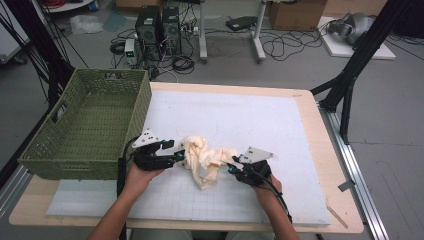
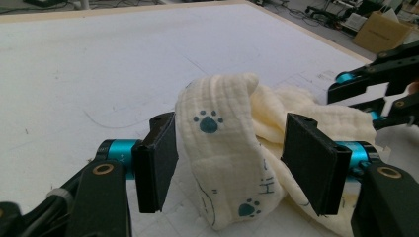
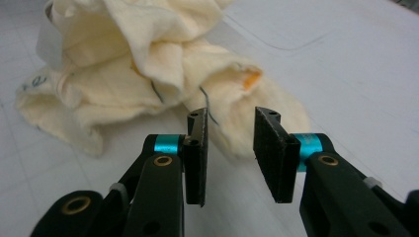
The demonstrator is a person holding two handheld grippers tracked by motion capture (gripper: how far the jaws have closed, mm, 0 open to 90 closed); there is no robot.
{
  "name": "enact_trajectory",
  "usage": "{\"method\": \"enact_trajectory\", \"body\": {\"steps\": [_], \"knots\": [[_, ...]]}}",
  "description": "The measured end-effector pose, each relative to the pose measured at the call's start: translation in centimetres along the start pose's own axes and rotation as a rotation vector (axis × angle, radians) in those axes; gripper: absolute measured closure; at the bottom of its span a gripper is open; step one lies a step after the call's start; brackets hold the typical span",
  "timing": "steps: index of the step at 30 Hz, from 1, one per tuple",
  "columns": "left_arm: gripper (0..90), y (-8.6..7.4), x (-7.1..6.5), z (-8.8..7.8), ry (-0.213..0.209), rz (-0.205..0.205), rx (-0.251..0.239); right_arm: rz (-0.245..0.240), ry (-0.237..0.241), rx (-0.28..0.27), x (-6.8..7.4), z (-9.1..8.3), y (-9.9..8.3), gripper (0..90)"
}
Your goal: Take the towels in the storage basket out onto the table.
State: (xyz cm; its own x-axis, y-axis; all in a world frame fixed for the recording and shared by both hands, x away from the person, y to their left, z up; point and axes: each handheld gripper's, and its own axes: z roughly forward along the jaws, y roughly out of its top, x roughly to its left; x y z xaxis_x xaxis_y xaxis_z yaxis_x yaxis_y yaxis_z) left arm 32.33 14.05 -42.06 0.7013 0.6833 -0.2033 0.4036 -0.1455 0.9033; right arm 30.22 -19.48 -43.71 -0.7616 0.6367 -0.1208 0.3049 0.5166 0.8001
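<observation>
**Cream cloth bunched between two parted grippers**

Cream muslin cloth (image 1: 205, 159) (printed with teal paw marks) is seen crumpled near the middle of the white mat (image 1: 280, 125). At its left end, the left gripper (image 2: 230, 165) is held wide open, a raised fold standing between the jaws; whether the left pad touches it cannot be told. At the right end, the right gripper (image 3: 230, 148) is parted narrowly, nothing clamped, the cloth lying just beyond its tips. One cloth, two grippers and one green basket (image 1: 85, 125) are counted; the cloth's underside is hidden.
</observation>
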Motion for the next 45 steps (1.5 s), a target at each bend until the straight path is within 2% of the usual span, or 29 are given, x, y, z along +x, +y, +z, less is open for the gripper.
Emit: {"method": "enact_trajectory", "body": {"steps": [2,4,6,7,8,9,10,11,15,16,17,18,19,20,21,24,26,30,32,35,36,39,40,41,45], "knots": [[38.1,0.0,0.0,0.0,-0.003,0.001,0.0,-0.011,0.002,0.022,0.4,1.2,0.4,68.7],[38.0,0.0,0.0,0.0,-0.006,-0.003,-0.003,-0.03,0.005,0.066,0.6,1.9,0.4,85.1],[38.0,0.0,0.1,-0.1,-0.003,-0.006,-0.004,-0.024,0.018,0.079,0.5,1.5,0.3,86.9],[38.1,0.0,0.1,-0.2,-0.002,-0.01,-0.005,-0.013,0.019,0.069,0.4,1.1,0.2,87.0],[38.1,0.0,0.1,-0.2,-0.001,-0.013,-0.006,0.002,0.011,0.052,0.2,-0.3,0.0,86.9],[38.1,0.0,0.1,-0.2,-0.001,-0.012,-0.005,0.002,0.011,0.052,0.2,-0.3,0.0,86.9],[38.1,0.0,0.0,-0.1,0.001,-0.008,-0.004,0.017,-0.002,0.049,-0.3,-1.7,-0.6,87.0],[38.1,0.0,0.0,-0.1,0.002,-0.005,-0.001,0.017,-0.002,0.049,-0.3,-1.7,-0.6,87.0],[38.1,0.0,-0.1,0.1,-0.002,0.0,0.007,0.045,-0.042,0.094,-1.4,-4.0,-1.9,86.6],[38.1,0.0,-0.1,0.1,-0.002,0.001,0.009,0.081,-0.058,0.115,-2.1,-4.6,-2.7,79.1],[38.1,0.0,-0.1,0.1,-0.003,0.002,0.012,0.081,-0.058,0.115,-2.1,-4.6,-2.7,79.1],[38.1,-0.1,-0.2,0.2,-0.005,-0.001,0.015,0.114,-0.076,0.098,-2.4,-5.1,-3.2,70.6],[38.1,-0.1,-0.2,0.2,-0.005,-0.001,0.015,0.114,-0.076,0.098,-2.4,-5.1,-3.2,70.6],[38.1,-0.1,-0.2,0.2,-0.006,0.001,0.016,0.129,-0.088,0.062,-2.4,-5.7,-3.1,63.3],[38.1,-0.1,-0.2,0.2,-0.006,0.0,0.014,0.129,-0.088,0.062,-2.4,-5.7,-3.1,63.3],[38.0,-0.1,-0.1,0.2,-0.007,-0.003,0.011,0.107,-0.078,-0.001,-2.1,-6.4,-2.3,56.7],[38.0,-0.1,-0.1,0.2,-0.005,-0.004,0.01,0.084,-0.051,-0.047,-1.6,-6.6,-1.6,49.9],[37.9,-0.1,-0.2,0.3,-0.01,-0.001,0.014,0.023,-0.013,-0.079,-0.1,-5.8,0.0,41.9],[37.9,-0.1,-0.2,0.2,-0.014,-0.001,0.014,-0.016,0.005,-0.069,0.5,-4.9,0.8,45.9],[38.0,-0.1,-0.2,0.2,-0.013,-0.001,0.011,-0.078,0.014,-0.031,0.5,-4.0,1.9,77.2],[38.2,-0.1,-0.2,0.2,-0.015,-0.001,0.01,-0.088,0.004,-0.024,0.2,-3.8,2.4,82.3],[39.1,-0.1,-0.2,0.2,-0.02,0.001,0.01,-0.076,-0.042,-0.039,-1.3,-3.6,3.8,85.9],[39.1,-0.1,-0.2,0.3,-0.021,0.001,0.012,-0.064,-0.075,-0.031,-2.5,-3.3,4.5,86.2],[39.1,-0.1,-0.2,0.3,-0.021,0.004,0.014,-0.064,-0.075,-0.031,-2.5,-3.3,4.5,86.2],[39.2,-0.1,-0.3,0.4,-0.025,0.0,0.015,-0.021,-0.135,-0.017,-5.1,-2.4,5.5,86.4]]}}
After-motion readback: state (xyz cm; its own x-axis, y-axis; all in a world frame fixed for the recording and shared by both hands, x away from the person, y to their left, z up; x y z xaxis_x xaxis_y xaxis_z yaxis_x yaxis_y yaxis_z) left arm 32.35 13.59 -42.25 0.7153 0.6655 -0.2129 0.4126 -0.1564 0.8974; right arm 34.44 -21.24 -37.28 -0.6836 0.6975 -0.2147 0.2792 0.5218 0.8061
